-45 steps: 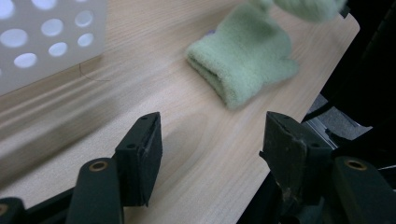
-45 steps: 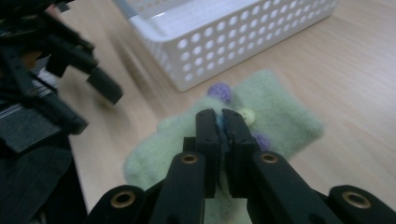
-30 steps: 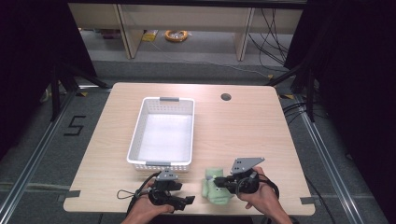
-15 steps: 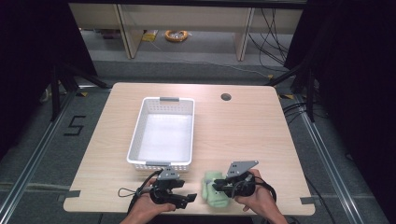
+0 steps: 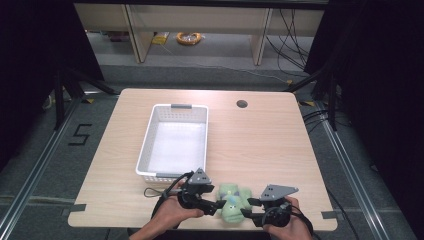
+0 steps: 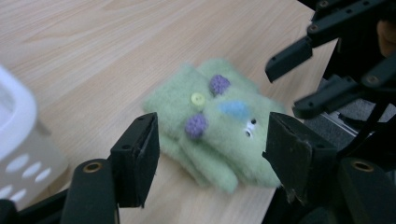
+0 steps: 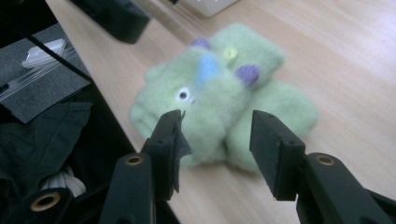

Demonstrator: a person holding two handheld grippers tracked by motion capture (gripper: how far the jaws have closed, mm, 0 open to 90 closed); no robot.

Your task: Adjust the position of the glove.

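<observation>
A green felt toy (image 5: 231, 200) with purple bobbles, a yellow button and a blue patch lies flat near the table's front edge. My left gripper (image 5: 215, 206) is at its left side, pointing right. Its jaws have just been closing and stand open, and the toy's (image 6: 219, 126) near end reaches between the tips of the left gripper (image 6: 215, 156) without touching the pads. My right gripper (image 5: 248, 208) sits at the toy's right side. Its jaws have just been opening, and the right gripper (image 7: 219, 140) stands open just short of the toy (image 7: 219, 93).
A white plastic basket (image 5: 159, 176) stands empty behind the left gripper, its corner close to that gripper's jaw (image 6: 14, 121). A round cable hole (image 5: 242, 104) is at the table's back right. The front edge (image 7: 107, 107) runs right beside the toy.
The right gripper, shut on the toy a second ago, has let go and drawn back towards the front edge. The toy now lies flat. The left gripper has moved right, up to the toy.
</observation>
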